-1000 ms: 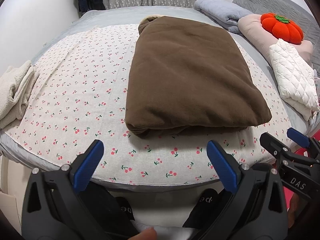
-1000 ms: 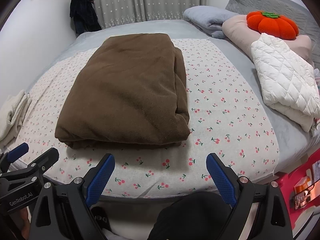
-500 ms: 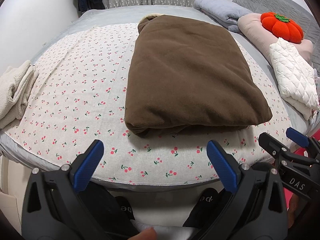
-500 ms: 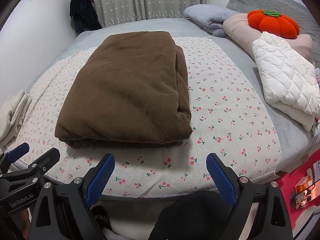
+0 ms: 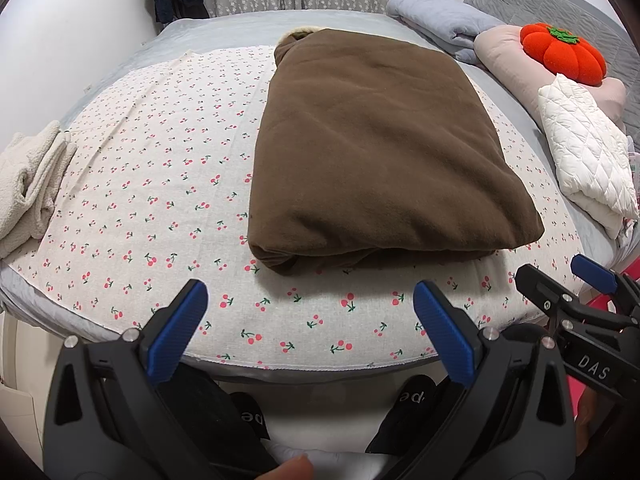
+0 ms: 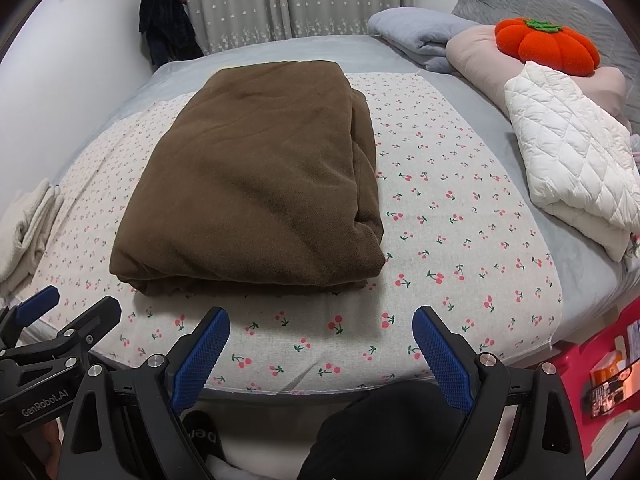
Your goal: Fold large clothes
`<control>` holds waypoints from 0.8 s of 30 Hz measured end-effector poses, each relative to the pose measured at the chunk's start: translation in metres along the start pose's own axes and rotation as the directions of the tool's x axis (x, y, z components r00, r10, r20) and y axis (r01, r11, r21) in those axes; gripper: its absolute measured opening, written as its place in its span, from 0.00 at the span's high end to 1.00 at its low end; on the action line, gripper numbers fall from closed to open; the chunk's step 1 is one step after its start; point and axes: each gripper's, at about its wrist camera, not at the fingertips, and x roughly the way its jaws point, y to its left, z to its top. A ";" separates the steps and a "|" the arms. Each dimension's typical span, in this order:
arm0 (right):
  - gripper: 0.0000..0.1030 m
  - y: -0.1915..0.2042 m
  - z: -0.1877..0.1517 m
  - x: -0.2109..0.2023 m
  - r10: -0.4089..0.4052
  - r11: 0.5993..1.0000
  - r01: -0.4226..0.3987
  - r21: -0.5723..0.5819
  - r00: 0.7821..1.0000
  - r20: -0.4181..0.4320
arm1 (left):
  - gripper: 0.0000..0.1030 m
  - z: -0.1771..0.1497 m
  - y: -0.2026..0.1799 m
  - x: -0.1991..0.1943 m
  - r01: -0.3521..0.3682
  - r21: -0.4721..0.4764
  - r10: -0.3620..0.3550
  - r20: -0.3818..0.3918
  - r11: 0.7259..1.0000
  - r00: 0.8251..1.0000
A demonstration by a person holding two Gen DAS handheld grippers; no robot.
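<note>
left wrist view: left gripper [image 5: 308, 328] with jaws spread wide and empty, held off the near edge of the bed [image 5: 240, 28]. folded brown garment [image 5: 376, 148] lies flat on the cherry-print cloth [image 5: 152, 168]. right wrist view: right gripper [image 6: 320, 354] likewise gaping, holding nothing; garment [image 6: 260, 184] just beyond its fingertips, untouched.

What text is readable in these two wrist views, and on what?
"DAS": white letters on the right hand-held gripper, in the left wrist view.
"GenRobot.AI": on the left hand-held gripper, in the right wrist view.
"pe": partial white letters, upside down, on the black slippers below the bed edge; the rest is hidden.
Packaging in the red bin at lower right: printed, too blurred to read.
</note>
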 end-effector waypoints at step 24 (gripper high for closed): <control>0.08 0.002 -0.002 0.003 0.001 1.000 -0.001 0.000 1.000 -0.008 | 0.01 -0.002 0.007 0.008 0.006 -0.007 -0.006 -0.022 1.000 1.000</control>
